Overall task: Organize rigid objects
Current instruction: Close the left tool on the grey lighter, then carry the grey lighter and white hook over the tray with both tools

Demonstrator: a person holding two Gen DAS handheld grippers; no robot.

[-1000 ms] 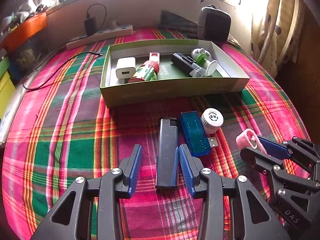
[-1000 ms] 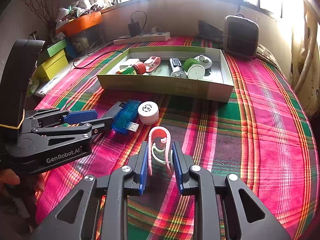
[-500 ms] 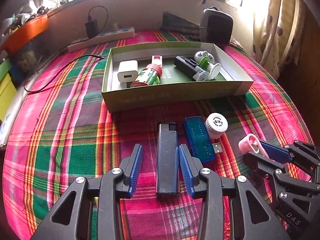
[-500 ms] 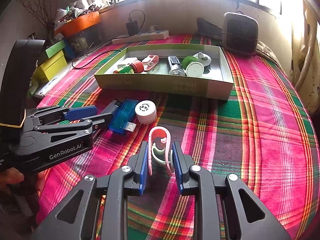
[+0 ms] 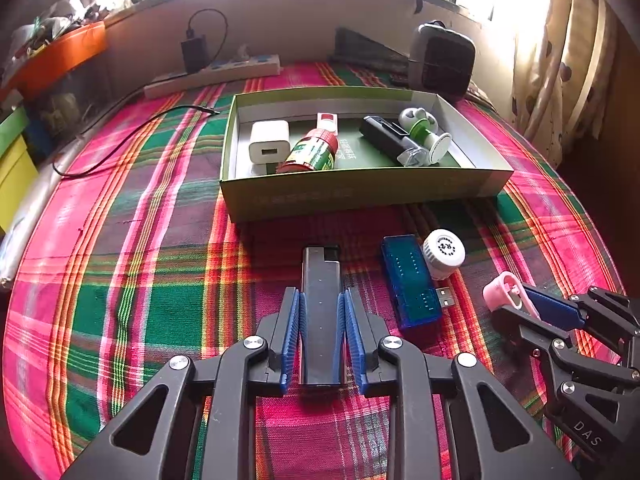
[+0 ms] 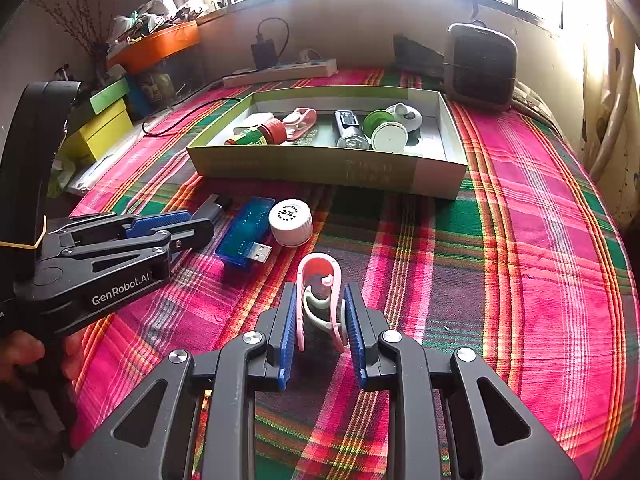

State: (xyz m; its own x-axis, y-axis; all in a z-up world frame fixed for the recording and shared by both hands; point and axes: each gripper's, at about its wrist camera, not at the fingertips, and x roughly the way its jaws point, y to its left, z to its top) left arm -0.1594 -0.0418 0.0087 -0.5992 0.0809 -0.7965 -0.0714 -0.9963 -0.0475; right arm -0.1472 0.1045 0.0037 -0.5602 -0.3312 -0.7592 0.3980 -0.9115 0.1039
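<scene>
My left gripper (image 5: pixel 321 300) is shut on a black lighter (image 5: pixel 321 276) that lies lengthwise between its blue pads on the plaid cloth. My right gripper (image 6: pixel 320 296) is shut on a pink clip (image 6: pixel 320 280), also seen in the left wrist view (image 5: pixel 505 289). A blue USB stick (image 5: pixel 410 280) and a white bottle cap (image 5: pixel 443 249) lie between the two grippers. The green box (image 5: pixel 360 192) behind them holds a white charger (image 5: pixel 269 142), a red-capped bottle (image 5: pixel 314 154), a black device (image 5: pixel 386 138) and a green spool (image 5: pixel 426 138).
A white power strip (image 5: pixel 216 74) and a black cable (image 5: pixel 132 136) lie at the back left. A dark speaker (image 5: pixel 442 60) stands behind the box. Yellow and green boxes (image 6: pixel 100 128) sit off the left edge. A curtain (image 5: pixel 560 60) hangs at the right.
My left gripper's jaws have closed in onto the black lighter. The right gripper stays shut on the pink clip, barely moved.
</scene>
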